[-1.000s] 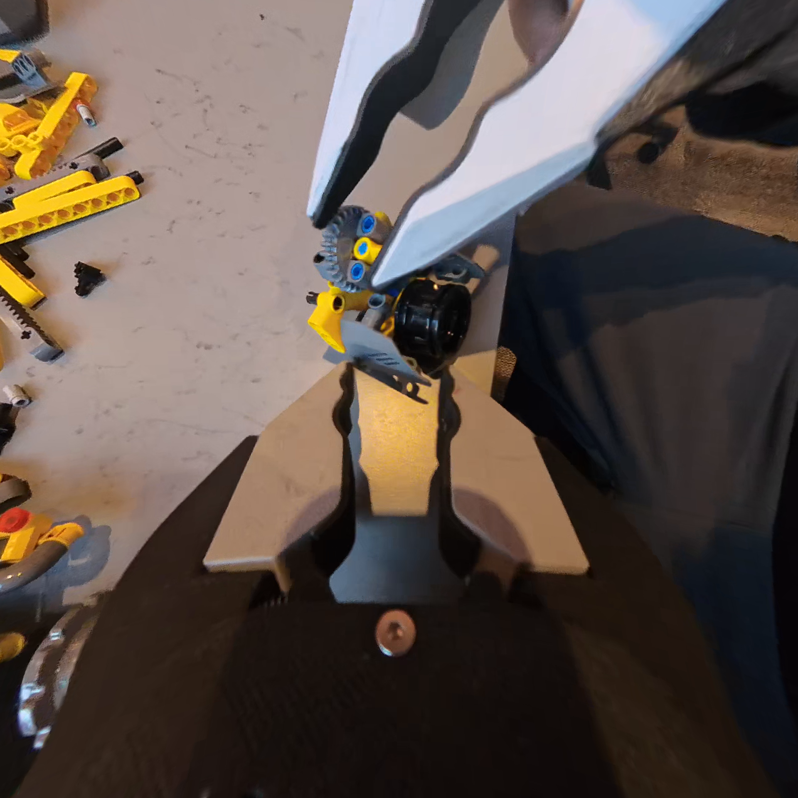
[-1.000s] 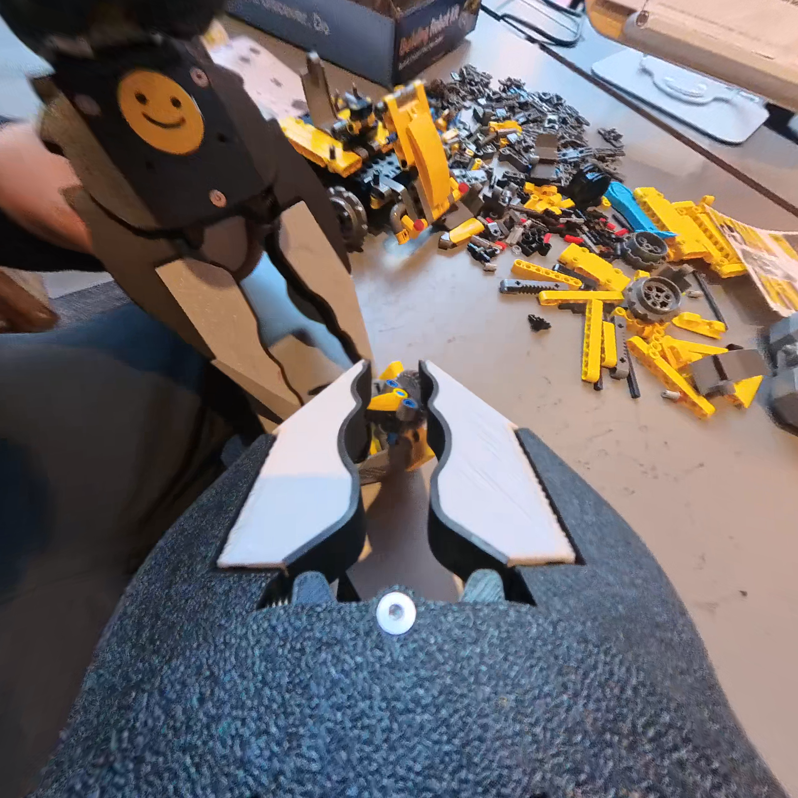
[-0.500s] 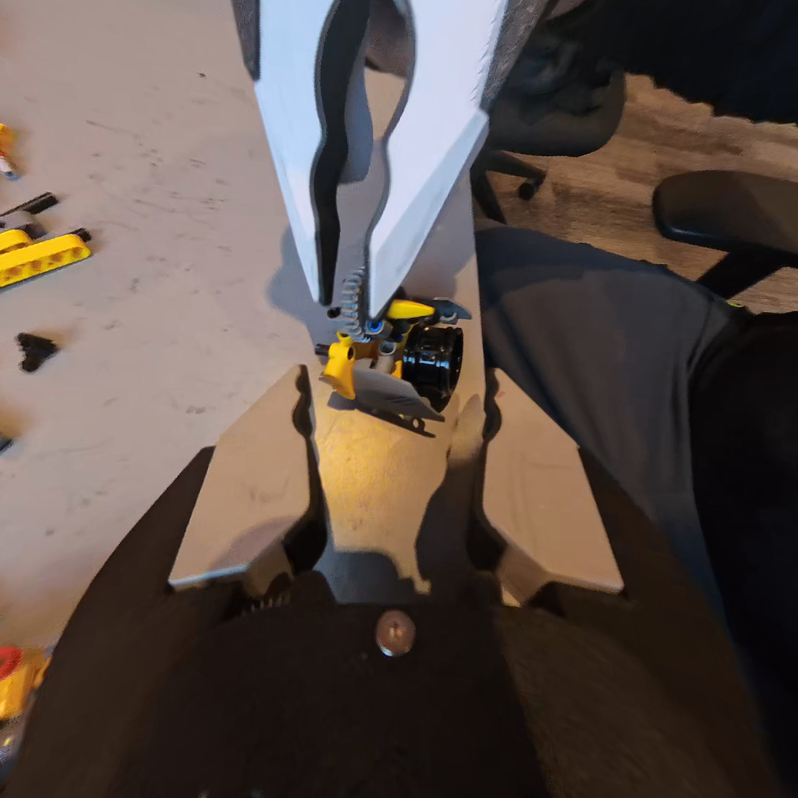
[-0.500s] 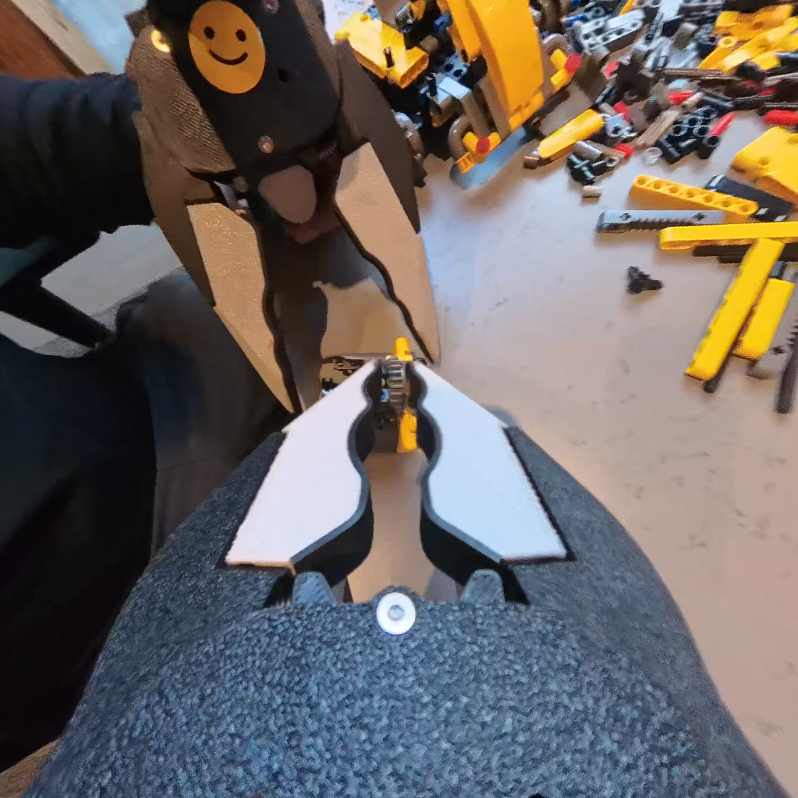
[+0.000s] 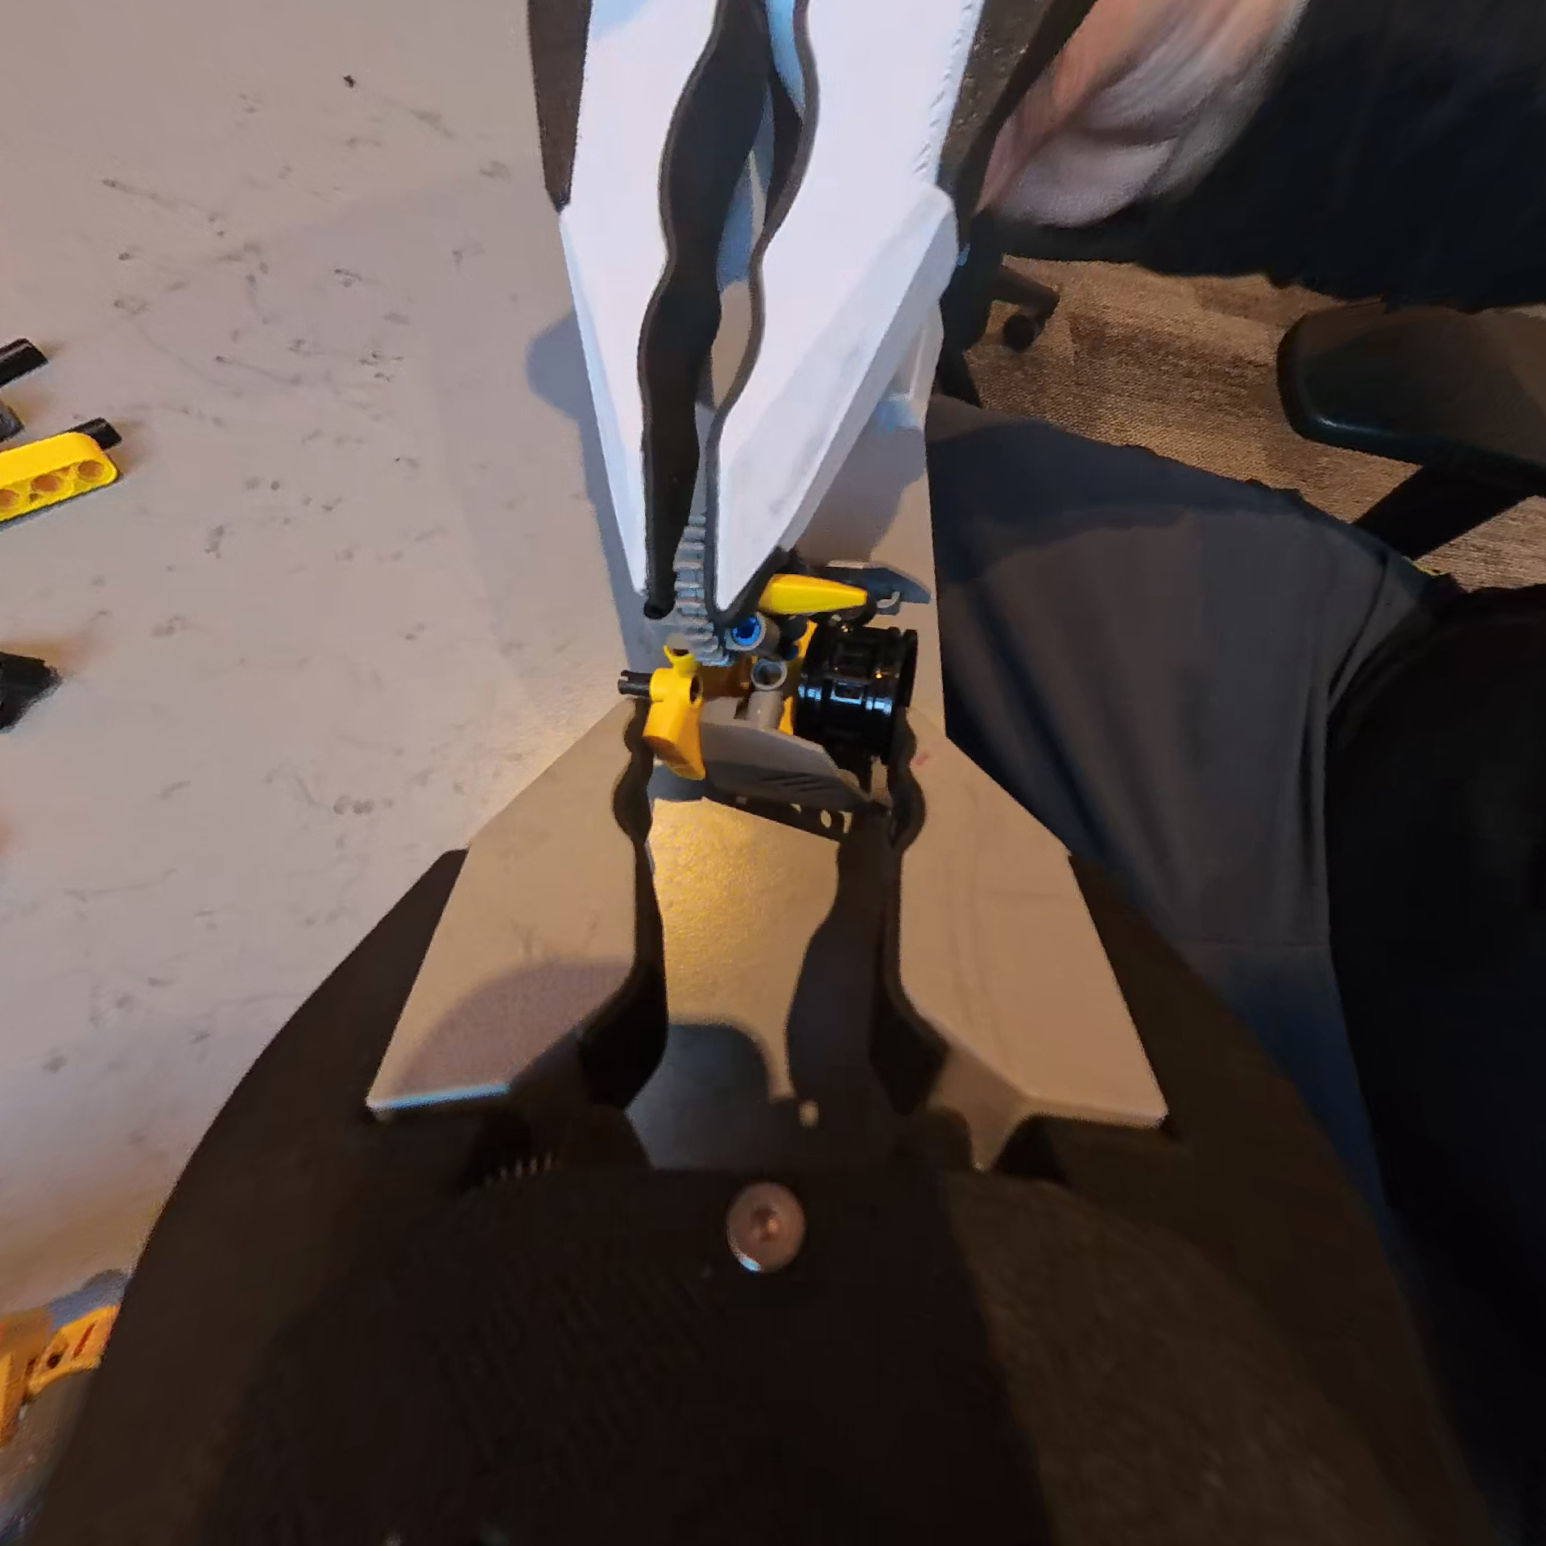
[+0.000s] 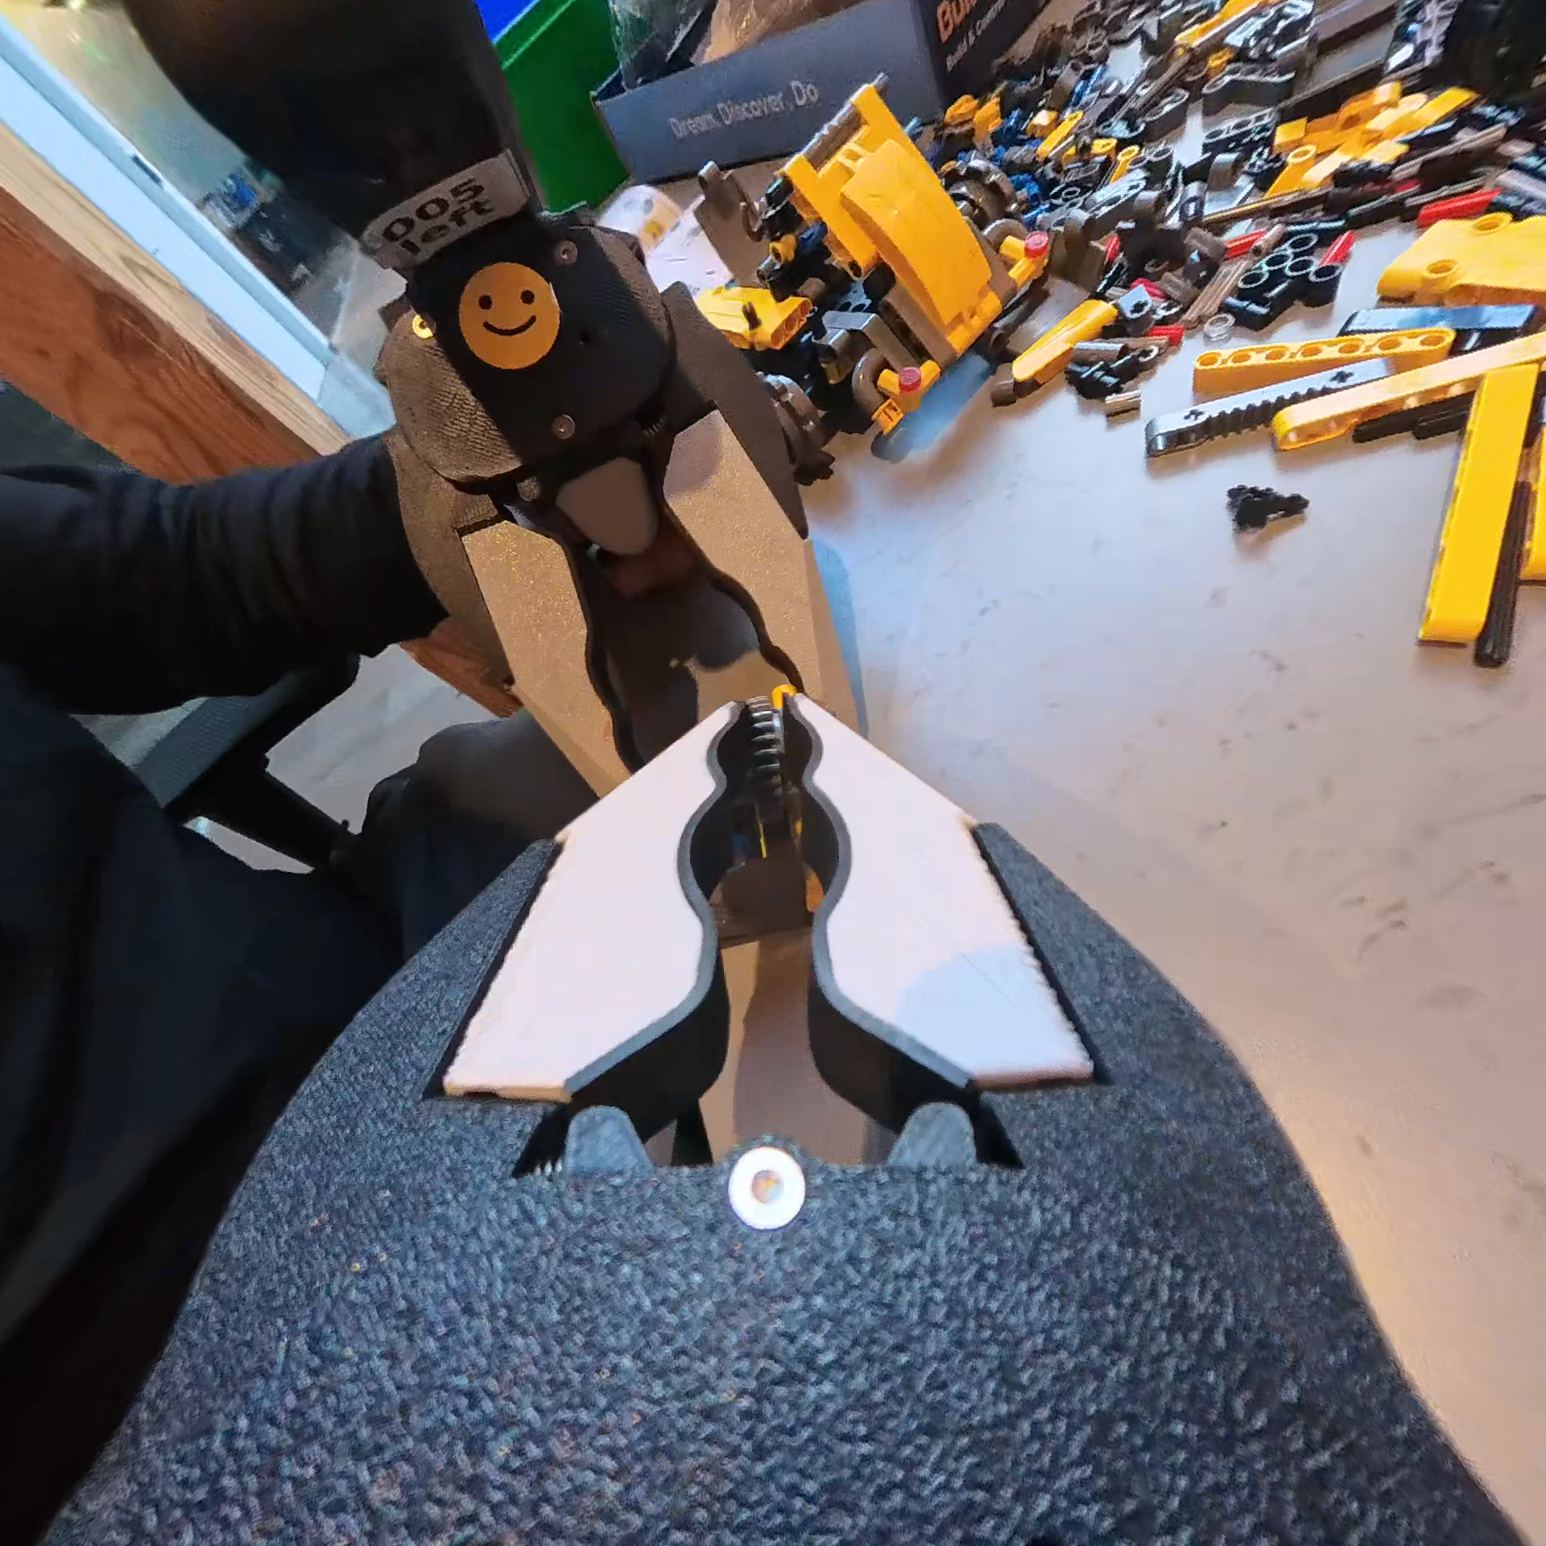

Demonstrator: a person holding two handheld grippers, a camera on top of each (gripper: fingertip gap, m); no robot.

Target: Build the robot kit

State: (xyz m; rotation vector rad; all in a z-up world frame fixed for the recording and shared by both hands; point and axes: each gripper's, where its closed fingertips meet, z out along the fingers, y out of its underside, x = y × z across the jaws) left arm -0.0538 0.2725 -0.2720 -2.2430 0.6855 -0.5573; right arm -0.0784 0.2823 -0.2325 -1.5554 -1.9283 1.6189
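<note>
A small brick assembly (image 5: 753, 719), with a yellow piece, a grey panel and a black wheel hub, is held above the table's near edge. My right gripper (image 5: 682, 602), white-fingered, comes down from above and is shut on the assembly's grey gear (image 5: 696, 577); the gear also shows on edge in the right wrist view (image 6: 763, 736), between the tips of my right gripper (image 6: 774, 711). My left gripper (image 5: 765, 744), grey-fingered, has one jaw against the yellow side and one against the hub. Its fingers (image 6: 535, 619) face the right wrist camera.
The pale table (image 5: 293, 418) ends beside a person's lap (image 5: 1171, 753). Loose yellow, black and grey bricks (image 6: 1338, 376) and a part-built yellow vehicle (image 6: 887, 251) lie farther back, with a dark box (image 6: 753, 109). A yellow beam (image 5: 50, 477) lies left. A chair (image 5: 1422, 401) stands right. Across from one pair of fingers to the other is roughly 4 centimetres. The part-built yellow vehicle (image 6: 887, 251) is about equally far from each gripper, around 15 centimetres.
My left gripper let go of the grey panel, opened wide, then closed in around the assembly's body. My right gripper kept hold of the gear and turned it edge-on.
</note>
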